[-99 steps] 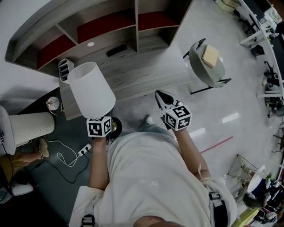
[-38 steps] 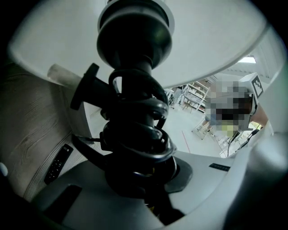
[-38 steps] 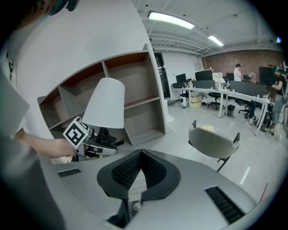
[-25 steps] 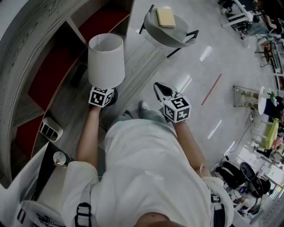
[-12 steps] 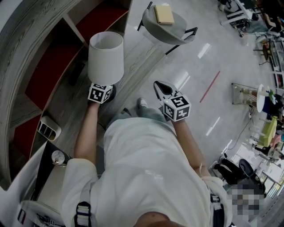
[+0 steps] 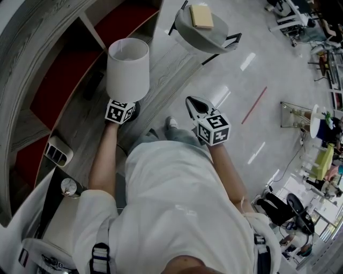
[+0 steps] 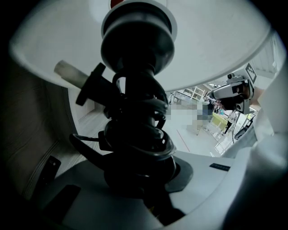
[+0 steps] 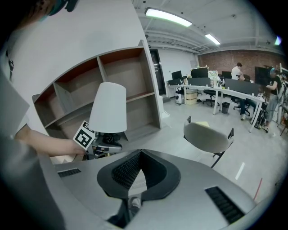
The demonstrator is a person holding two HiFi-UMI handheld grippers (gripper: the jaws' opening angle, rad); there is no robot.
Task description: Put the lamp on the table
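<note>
Head view: the lamp (image 6: 127, 69) seems set on the table (image 6: 166, 75), left gripper (image 6: 131, 109) at its foot; left gripper view: jaws, just easing open, clasp it low down; right gripper view: right gripper (image 8: 140, 152) clenched empty; next, release fully and withdraw without tipping it.

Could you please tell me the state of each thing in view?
Lamp: upright, unlit, cord wound round its stem.
Left gripper: fingers on the lamp's stem, just been opening slightly.
Right gripper: shut, empty.
Chair: unoccupied, a book lying on its seat.
</note>
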